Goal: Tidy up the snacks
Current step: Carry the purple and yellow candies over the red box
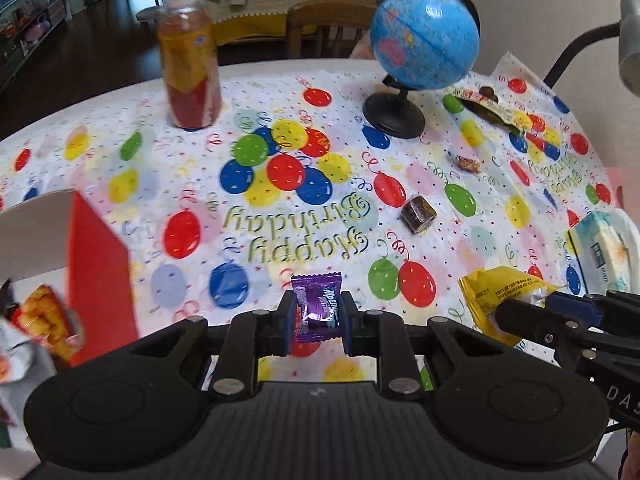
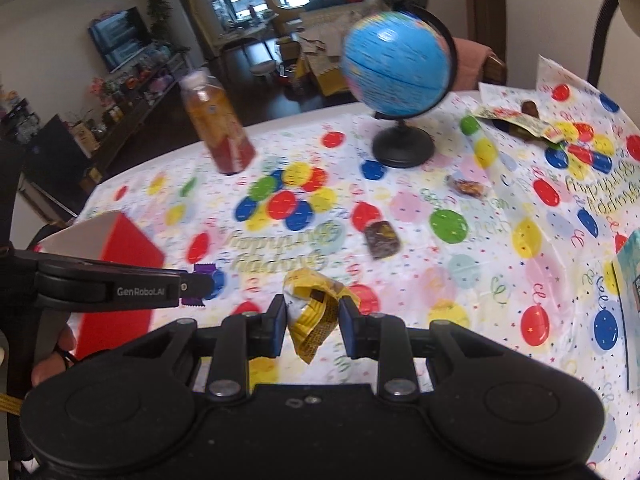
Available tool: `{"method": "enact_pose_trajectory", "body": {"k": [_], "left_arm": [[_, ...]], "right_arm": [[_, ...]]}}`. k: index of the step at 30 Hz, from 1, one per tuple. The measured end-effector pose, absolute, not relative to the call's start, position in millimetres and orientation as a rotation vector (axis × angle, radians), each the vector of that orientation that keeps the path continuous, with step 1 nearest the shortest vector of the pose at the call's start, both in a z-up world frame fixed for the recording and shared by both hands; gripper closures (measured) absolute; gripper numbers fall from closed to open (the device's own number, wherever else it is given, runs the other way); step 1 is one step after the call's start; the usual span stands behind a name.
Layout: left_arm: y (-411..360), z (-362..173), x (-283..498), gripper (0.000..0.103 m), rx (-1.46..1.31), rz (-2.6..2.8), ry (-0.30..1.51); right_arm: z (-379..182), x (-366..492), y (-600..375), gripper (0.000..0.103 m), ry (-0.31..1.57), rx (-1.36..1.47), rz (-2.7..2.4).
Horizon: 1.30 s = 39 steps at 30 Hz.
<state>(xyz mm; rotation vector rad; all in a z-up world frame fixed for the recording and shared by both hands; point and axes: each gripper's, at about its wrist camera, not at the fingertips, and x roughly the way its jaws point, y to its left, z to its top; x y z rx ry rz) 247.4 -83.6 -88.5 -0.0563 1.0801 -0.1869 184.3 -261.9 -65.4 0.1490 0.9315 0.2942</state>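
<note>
My left gripper (image 1: pixel 316 314) is shut on a purple wrapped candy (image 1: pixel 318 306) and holds it above the balloon tablecloth, just right of a red box (image 1: pixel 98 276). My right gripper (image 2: pixel 313 316) is shut on a yellow crumpled snack packet (image 2: pixel 314 312); the packet also shows in the left wrist view (image 1: pixel 496 300). The left gripper with the candy shows in the right wrist view (image 2: pixel 200 284), next to the red box (image 2: pixel 128 244). A dark square chocolate (image 1: pixel 418 212) (image 2: pixel 382 238) and a small brown wrapped sweet (image 1: pixel 468 164) (image 2: pixel 466 187) lie on the cloth.
A globe on a black stand (image 1: pixel 424 40) (image 2: pixel 396 76) and an orange-red drink bottle (image 1: pixel 188 60) (image 2: pixel 218 128) stand at the back. Snack wrappers (image 1: pixel 496 110) (image 2: pixel 516 124) lie at the far right. A tissue pack (image 1: pixel 604 248) lies at the right edge. Snack bags (image 1: pixel 44 320) sit in the box.
</note>
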Motion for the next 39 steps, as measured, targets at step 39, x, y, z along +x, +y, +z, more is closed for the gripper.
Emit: {"method": "enact_pose_trajectory", "body": {"k": [39], "left_arm": [[191, -46, 151, 0.081, -0.180, 0.113, 0.992]], "right_arm": [[-38, 125, 23, 0.077, 0.955, -0.027, 0.668]]}}
